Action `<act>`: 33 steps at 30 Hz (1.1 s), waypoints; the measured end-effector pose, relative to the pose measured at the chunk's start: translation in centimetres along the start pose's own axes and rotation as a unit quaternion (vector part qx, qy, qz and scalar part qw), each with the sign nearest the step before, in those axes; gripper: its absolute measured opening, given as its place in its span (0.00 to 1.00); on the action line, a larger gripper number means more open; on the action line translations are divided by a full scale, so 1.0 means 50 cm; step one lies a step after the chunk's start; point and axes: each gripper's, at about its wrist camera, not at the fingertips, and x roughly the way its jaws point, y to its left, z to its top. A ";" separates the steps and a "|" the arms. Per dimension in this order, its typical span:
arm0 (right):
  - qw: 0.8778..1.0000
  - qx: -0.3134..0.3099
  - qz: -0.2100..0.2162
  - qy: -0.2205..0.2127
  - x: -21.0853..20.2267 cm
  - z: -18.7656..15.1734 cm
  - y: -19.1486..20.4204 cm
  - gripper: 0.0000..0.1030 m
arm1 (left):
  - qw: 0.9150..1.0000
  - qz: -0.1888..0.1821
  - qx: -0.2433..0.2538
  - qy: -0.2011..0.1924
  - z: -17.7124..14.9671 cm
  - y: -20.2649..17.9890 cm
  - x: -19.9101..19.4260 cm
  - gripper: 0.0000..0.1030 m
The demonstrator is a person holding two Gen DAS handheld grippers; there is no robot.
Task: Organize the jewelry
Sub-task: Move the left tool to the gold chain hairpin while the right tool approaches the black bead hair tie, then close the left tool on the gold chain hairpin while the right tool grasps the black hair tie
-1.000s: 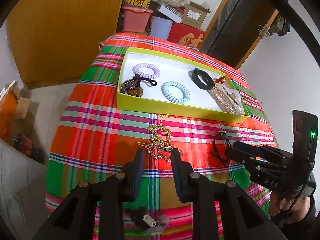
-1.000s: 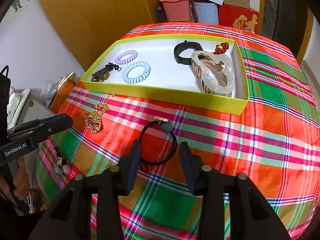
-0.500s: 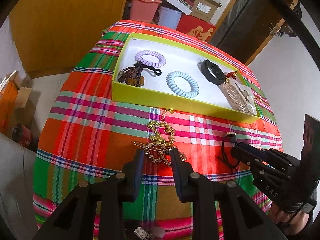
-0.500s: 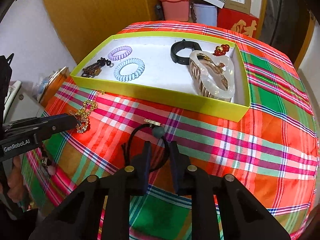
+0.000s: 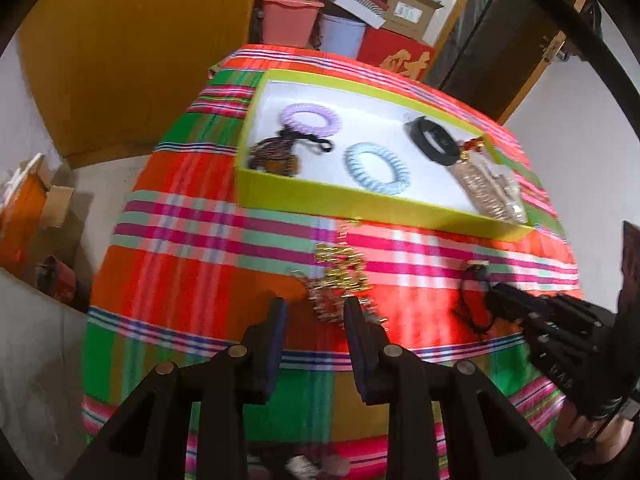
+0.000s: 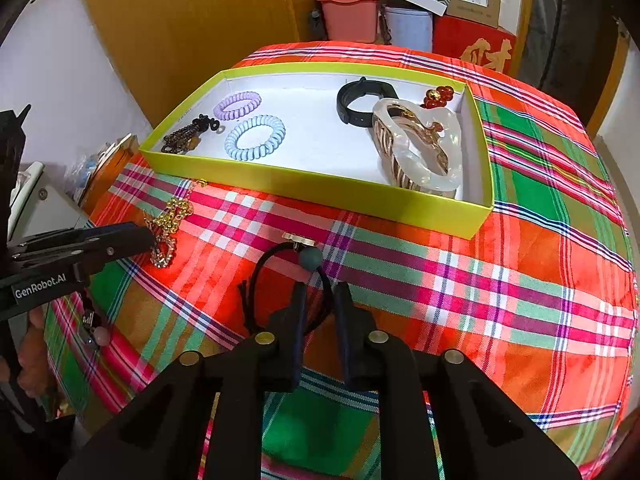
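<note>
A round table (image 6: 520,248) draped in a loud red, green and pink plaid cloth fills the room's middle, with an orange-brown wooden panel (image 6: 192,20) behind it and a heap of storage beyond: one pink bucket (image 6: 349,16), one pale blue bin (image 6: 408,28), a red box with a gold character (image 6: 476,48) and cardboard cartons on top.

On the far half of the cloth sits a shallow yellow-green tray (image 6: 320,188) with a white floor, its long side running left to right across the table. Inside it I count two coil hair ties, one lilac (image 6: 237,105) and one pale blue (image 6: 255,137), one dark beaded bracelet (image 6: 182,140) in the left corner, one black band (image 6: 360,100), one small red bead ornament (image 6: 438,94) and one big pearly claw clip (image 6: 418,148) whose length runs from the far side towards the near right corner.

In front of the tray lies one gold chain (image 5: 340,276), strung out from the tray wall back towards the left gripper (image 5: 314,316); its fingers are spread, with the chain's near end between and just past the tips.

To the right, one black elastic hair tie (image 6: 288,288) with a grey-green bead lies looped on the cloth. The right gripper (image 6: 320,300) has its fingers drawn close but not touching, straddling the near side of the loop, whose strand runs between them.
</note>
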 end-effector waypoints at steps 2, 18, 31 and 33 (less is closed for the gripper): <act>1.000 0.002 -0.001 0.000 -0.001 -0.001 -0.003 0.05 | 1.000 0.004 -0.003 -0.001 -0.004 0.011 -0.002 0.28; 1.000 0.004 0.001 0.001 -0.001 -0.002 -0.007 0.04 | 1.000 -0.017 -0.010 0.001 0.008 -0.027 0.013 0.29; 1.000 0.005 0.003 0.000 -0.002 -0.004 -0.008 0.04 | 1.000 0.009 0.010 -0.009 0.003 -0.001 0.002 0.29; 1.000 0.003 0.001 0.000 -0.002 -0.005 -0.007 0.02 | 0.999 0.013 0.027 -0.014 0.002 -0.013 0.006 0.26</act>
